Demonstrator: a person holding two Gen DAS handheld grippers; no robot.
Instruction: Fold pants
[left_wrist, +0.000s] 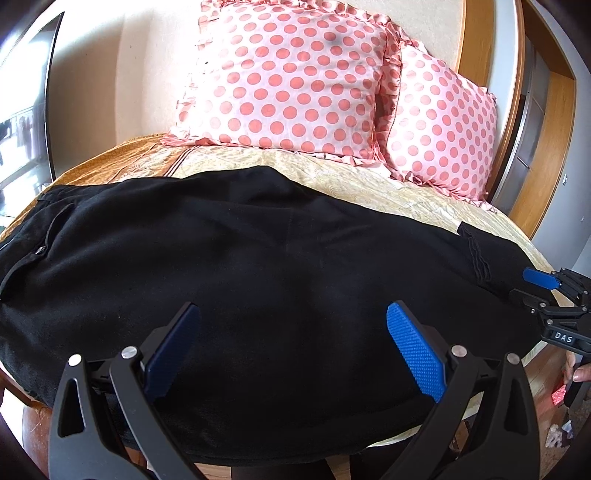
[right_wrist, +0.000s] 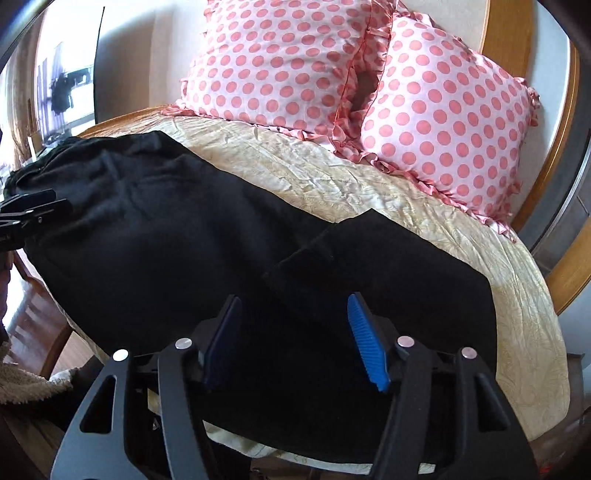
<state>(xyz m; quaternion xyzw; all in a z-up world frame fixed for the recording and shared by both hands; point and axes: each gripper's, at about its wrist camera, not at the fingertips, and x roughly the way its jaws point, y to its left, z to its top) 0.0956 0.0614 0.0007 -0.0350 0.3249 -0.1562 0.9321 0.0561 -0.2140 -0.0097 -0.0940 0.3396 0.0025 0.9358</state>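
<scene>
You are working over the bed (left_wrist: 424, 199), where the black pants (left_wrist: 258, 266) are lying stretched along the near edge, their long axis running side to side across your front, waistband end toward the bed's left side and cuffs toward the right. Two polka-dot pillows (left_wrist: 295, 81) are leaning well apart from the cloth at the head of the bed, so the cream cover between them and the pants is giving you open room to carry a fold away from the near edge. In the right wrist view the leg end (right_wrist: 388, 266) is already lying doubled over, its corner resting on the lower layer just ahead of the right gripper (right_wrist: 295, 343). That gripper is sitting nearer the cuff end, its jaws standing apart with only flat cloth beneath them and nothing pinched. The left gripper (left_wrist: 291, 350) is hovering over the middle of the pants, jaws spread wide and empty. Judging from this, the right hand is the one placed to take the cuff end toward the waistband; mind the overhang at the near edge.
</scene>
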